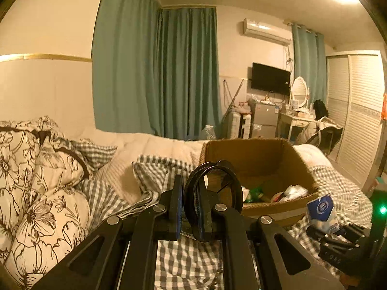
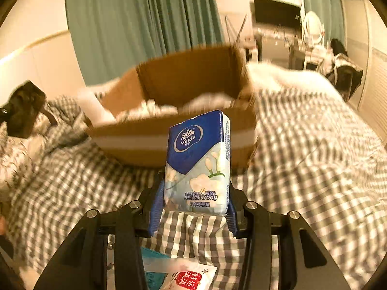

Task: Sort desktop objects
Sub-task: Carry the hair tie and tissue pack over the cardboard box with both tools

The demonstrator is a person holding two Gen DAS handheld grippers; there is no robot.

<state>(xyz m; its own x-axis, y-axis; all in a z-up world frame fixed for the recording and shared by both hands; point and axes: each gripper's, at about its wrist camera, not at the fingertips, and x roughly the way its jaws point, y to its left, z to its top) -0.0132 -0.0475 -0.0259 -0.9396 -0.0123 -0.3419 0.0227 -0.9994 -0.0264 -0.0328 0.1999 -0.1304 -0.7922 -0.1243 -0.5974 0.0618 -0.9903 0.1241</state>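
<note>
My left gripper [image 1: 191, 207] points slightly downward, its jaws nearly together, and a dark ring-shaped object [image 1: 212, 191] is pinched between the blue pads. My right gripper [image 2: 193, 207] tilts downward more steeply, jaws partway closed on a blue tissue pack [image 2: 197, 164] that stands upright between the pads. From the left wrist view I see the right gripper low at the right edge, carrying that pack, well apart from the left.
</note>
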